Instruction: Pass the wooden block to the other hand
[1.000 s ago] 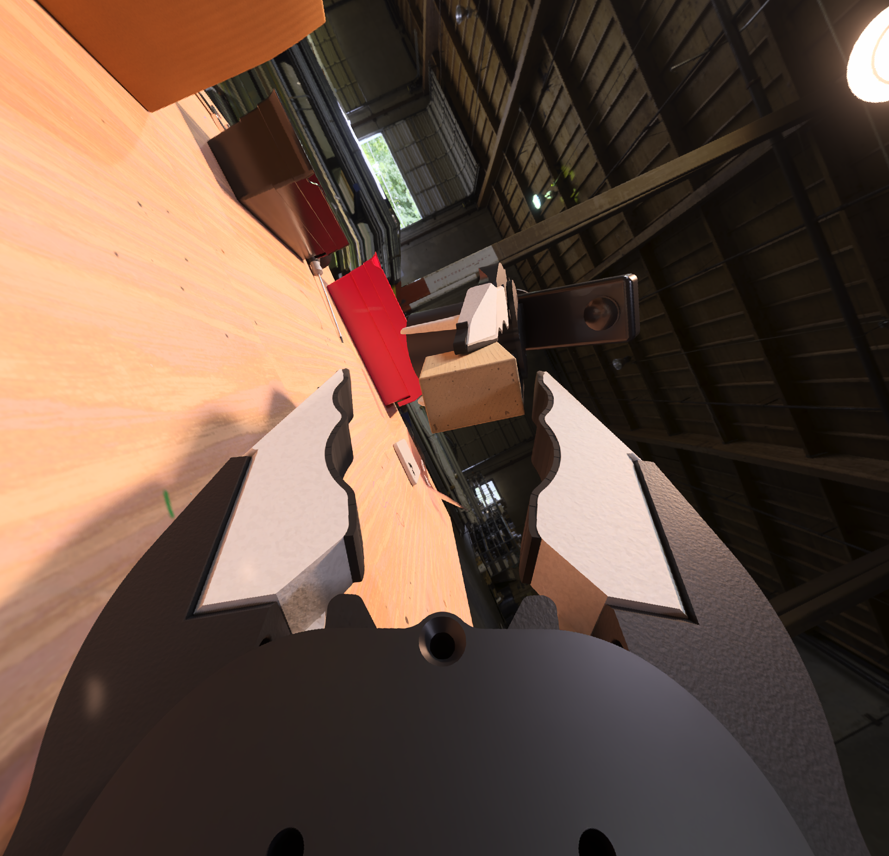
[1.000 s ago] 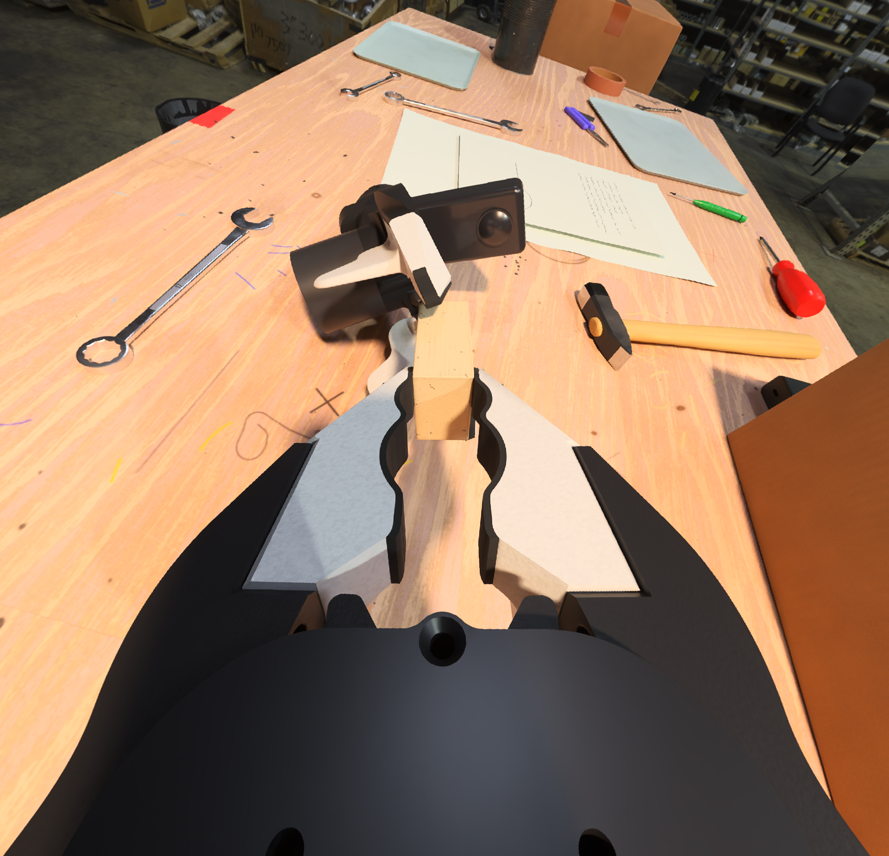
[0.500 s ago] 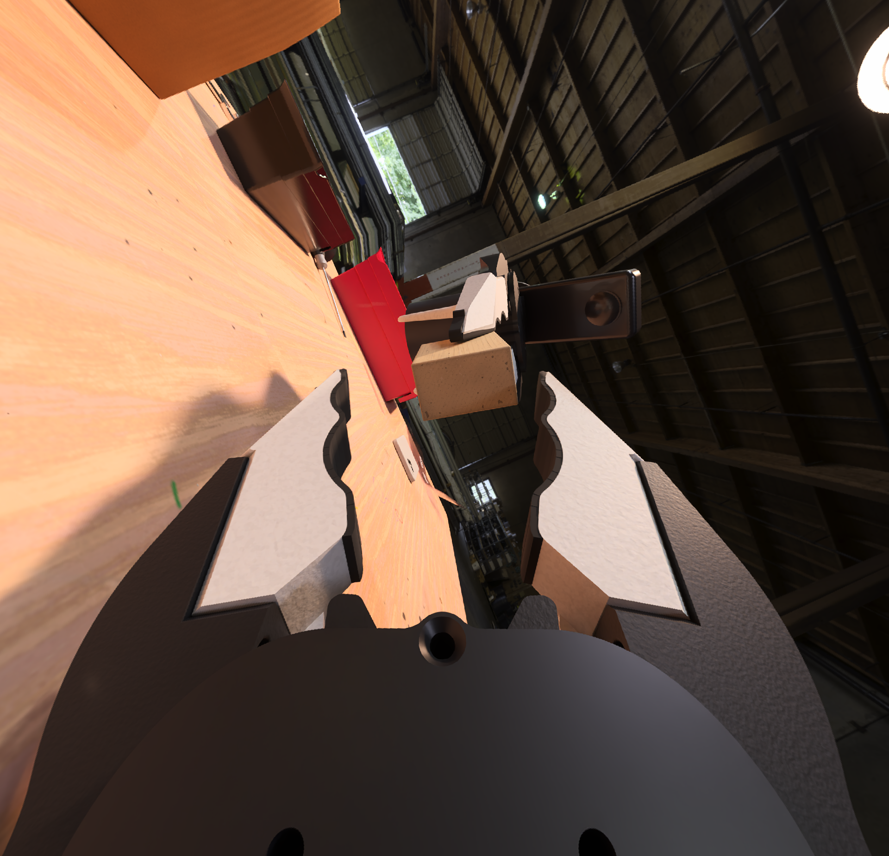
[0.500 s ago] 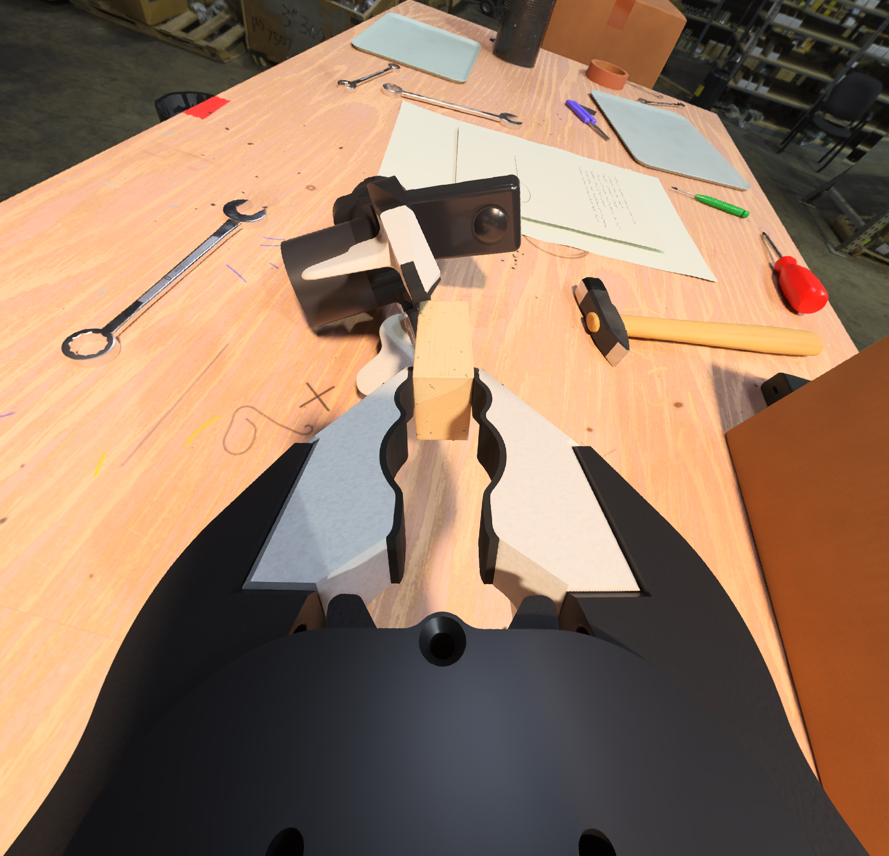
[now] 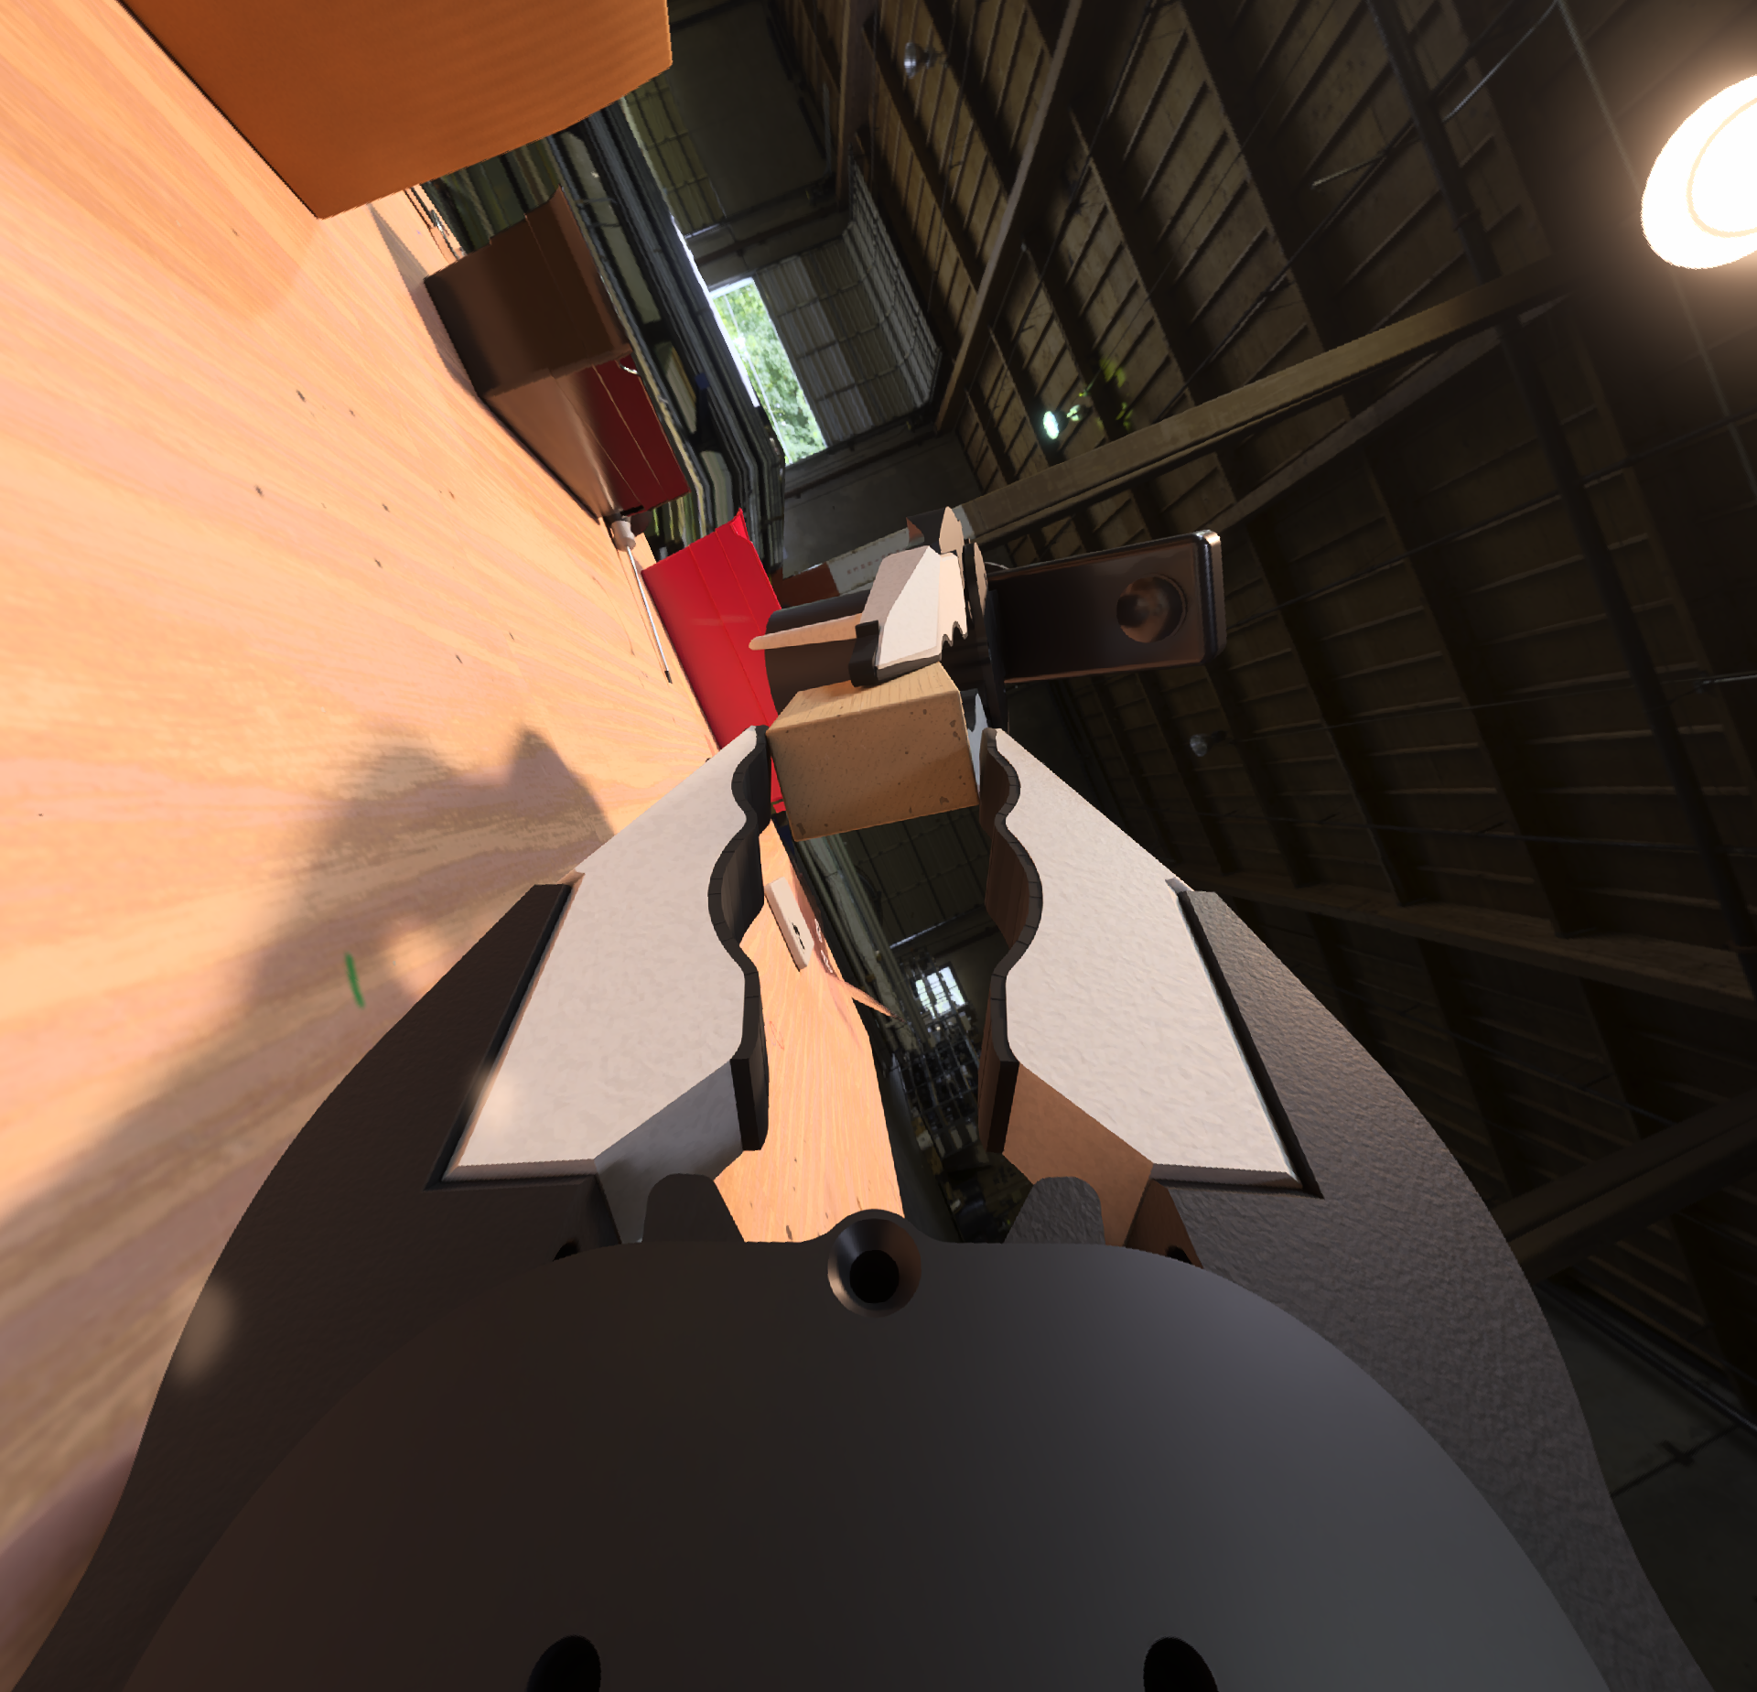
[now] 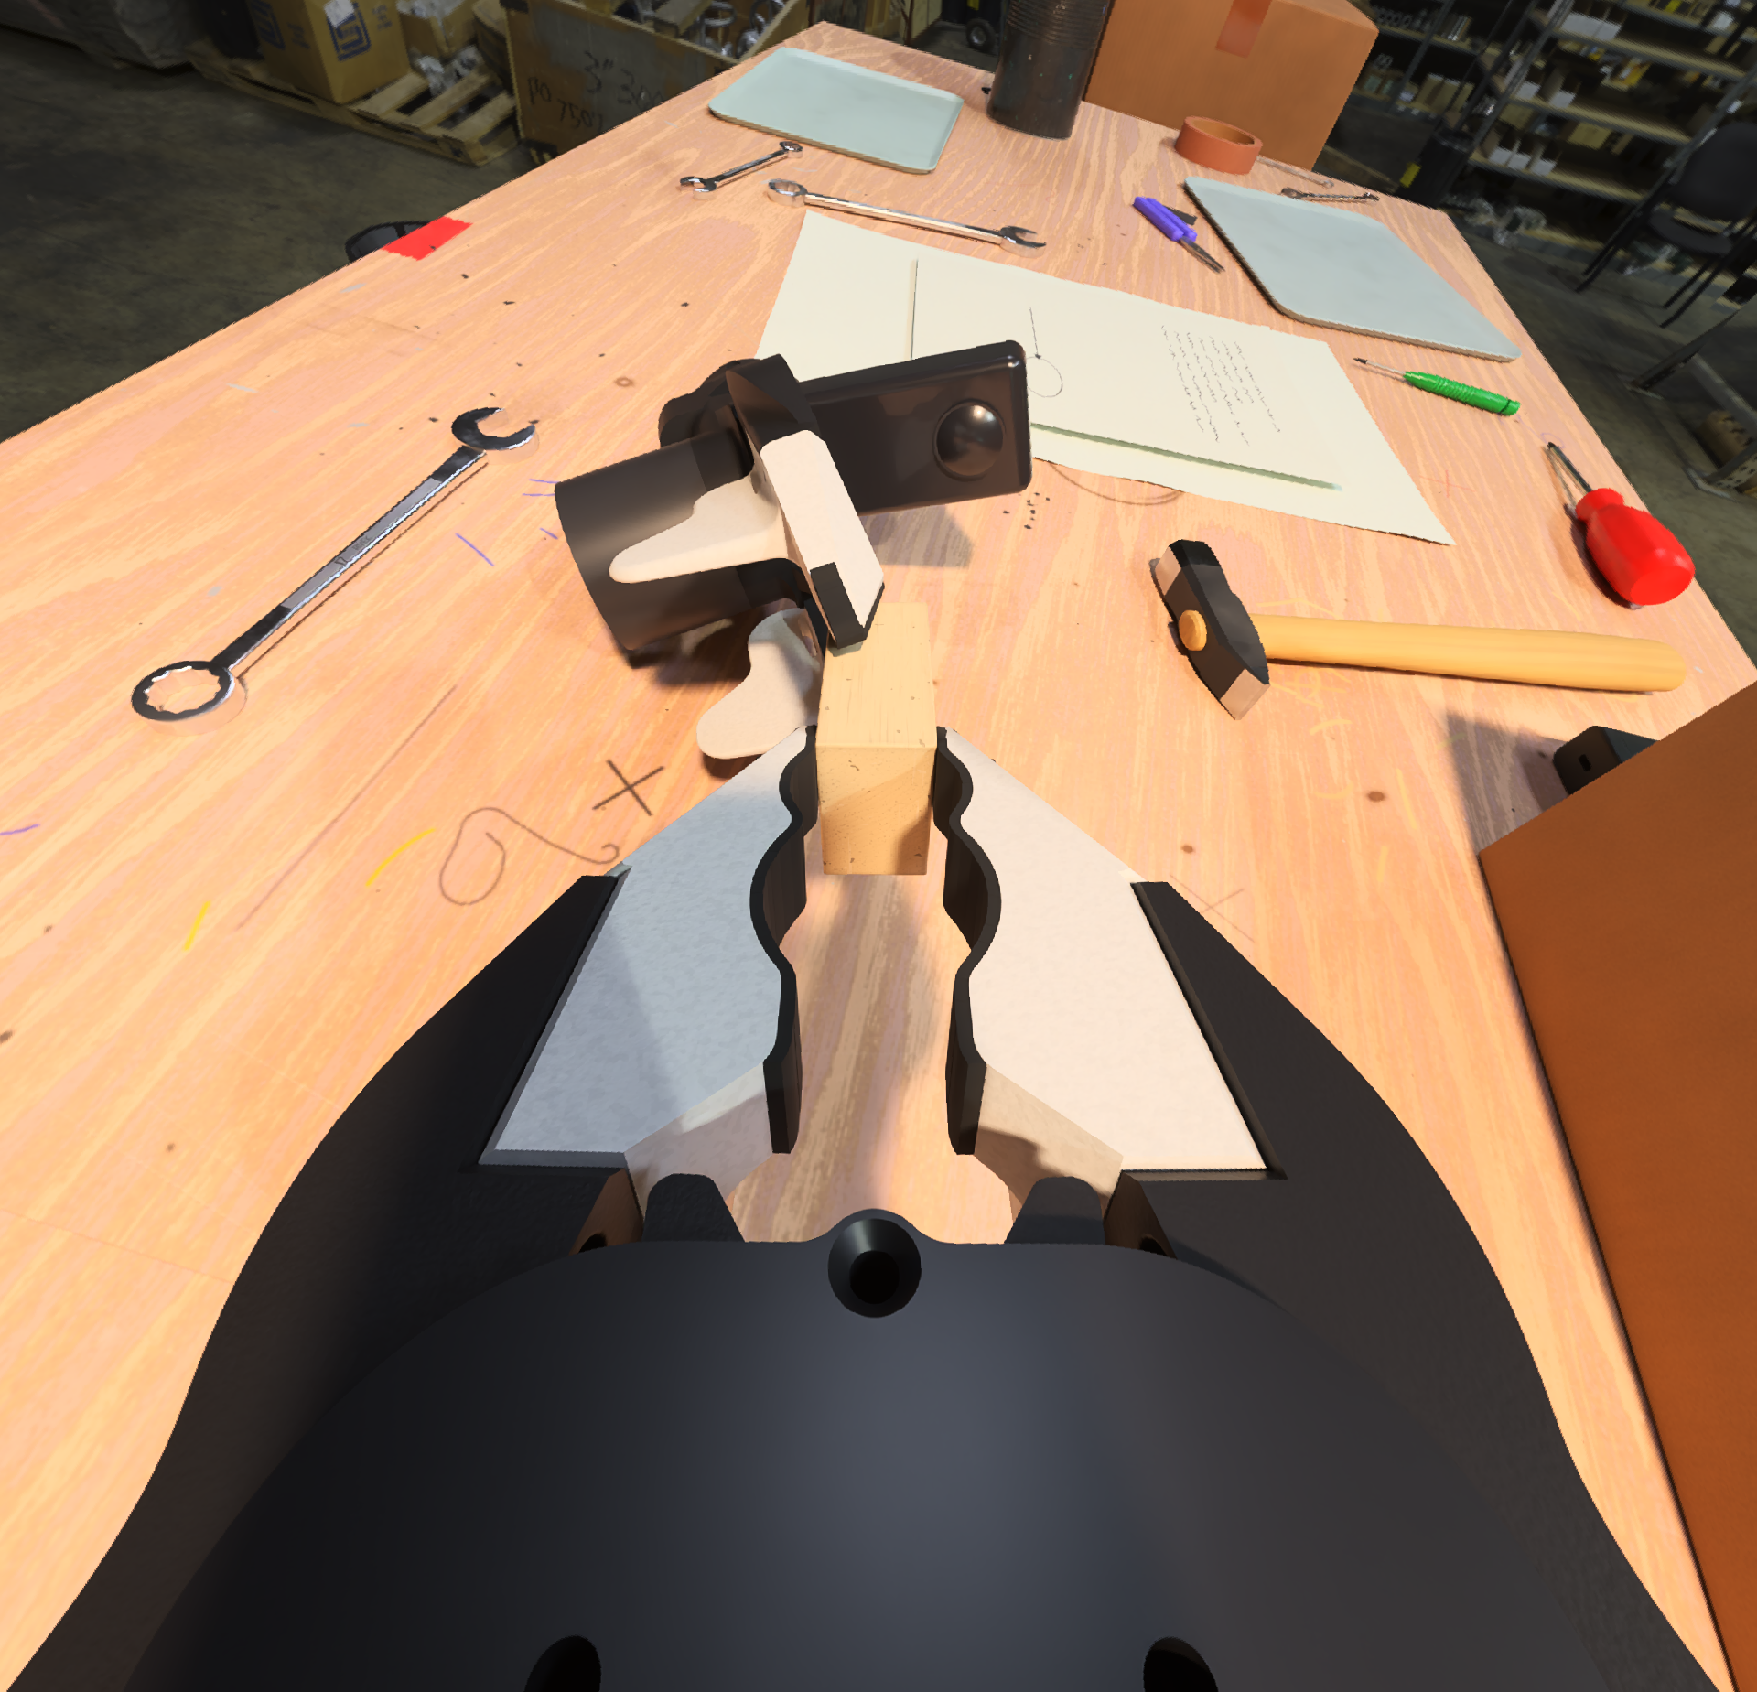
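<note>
The wooden block (image 6: pixel 875 696) is a pale, oblong piece held in the air above the table. My right gripper (image 6: pixel 875 762) is shut on its near end, one finger on each side. My left gripper (image 6: pixel 808 667) faces it from the far side, its two white fingers against the block's far end. In the left wrist view the block (image 5: pixel 884 772) sits between the tips of my left gripper (image 5: pixel 870 753), and both fingertips touch its sides. My right gripper (image 5: pixel 951 658) shows just behind it, still gripping.
On the plywood table (image 6: pixel 285 886) lie a long wrench (image 6: pixel 333 562), a hammer (image 6: pixel 1426 658), a red-handled screwdriver (image 6: pixel 1631 553) and a large paper sheet (image 6: pixel 1093 382). An orange box (image 6: pixel 1645 1028) stands at the right edge. A red box (image 5: pixel 713 620) shows in the left wrist view.
My left gripper's jaws were wide open with the block ahead of them. They have moved forward and closed onto the block. The right gripper stays shut on it.
</note>
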Robot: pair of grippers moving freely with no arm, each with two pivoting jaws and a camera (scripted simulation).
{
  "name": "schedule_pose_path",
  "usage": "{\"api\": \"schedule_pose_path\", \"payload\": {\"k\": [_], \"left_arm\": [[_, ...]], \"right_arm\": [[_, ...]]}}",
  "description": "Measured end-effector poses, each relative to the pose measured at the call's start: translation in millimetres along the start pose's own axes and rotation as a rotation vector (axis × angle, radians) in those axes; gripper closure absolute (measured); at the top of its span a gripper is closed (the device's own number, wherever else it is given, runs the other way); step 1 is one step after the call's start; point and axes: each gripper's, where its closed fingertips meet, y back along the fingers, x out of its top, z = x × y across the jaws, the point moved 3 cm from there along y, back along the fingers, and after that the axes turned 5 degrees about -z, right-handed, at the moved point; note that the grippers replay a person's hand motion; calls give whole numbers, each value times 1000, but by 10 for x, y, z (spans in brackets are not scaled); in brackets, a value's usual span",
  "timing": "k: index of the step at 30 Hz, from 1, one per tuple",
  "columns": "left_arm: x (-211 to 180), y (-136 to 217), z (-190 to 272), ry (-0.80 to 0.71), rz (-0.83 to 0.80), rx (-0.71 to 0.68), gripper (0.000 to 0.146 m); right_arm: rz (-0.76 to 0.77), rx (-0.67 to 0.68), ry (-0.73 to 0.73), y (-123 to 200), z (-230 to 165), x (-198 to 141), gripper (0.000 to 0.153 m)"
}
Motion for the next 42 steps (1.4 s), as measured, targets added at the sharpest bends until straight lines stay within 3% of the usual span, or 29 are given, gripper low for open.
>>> {"api": "schedule_pose_path", "payload": {"k": [10, 13, 17, 20, 24, 29, 35, 40, 42], "left_arm": [[19, 14, -18, -5, 21, 15, 102], [38, 15, -19, 1, 36, 20, 102], [104, 81, -58, 11, 85, 55, 102], [165, 164, -110, 8, 129, 124, 102], [220, 227, -155, 19, 175, 165, 102], [215, 211, -165, 20, 173, 168, 102], [209, 209, -162, 9, 169, 174, 102], [206, 208, -156, 8, 166, 167, 102], [208, 211, -151, 11, 166, 160, 102]], "right_arm": [[4, -9, -26, -23, 18, -18, 129], [6, -19, -41, -44, 26, -37, 104], [-3, -102, -122, 29, 42, -115, 94], [-50, -210, -266, 129, -40, -327, 93], [-196, -313, -513, 110, -328, -706, 97], [-391, -403, -476, 22, -417, -784, 101], [-442, -364, -483, -204, -447, -792, 116], [-460, -395, -471, -229, -437, -779, 141], [-462, -396, -466, -233, -429, -779, 143]]}}
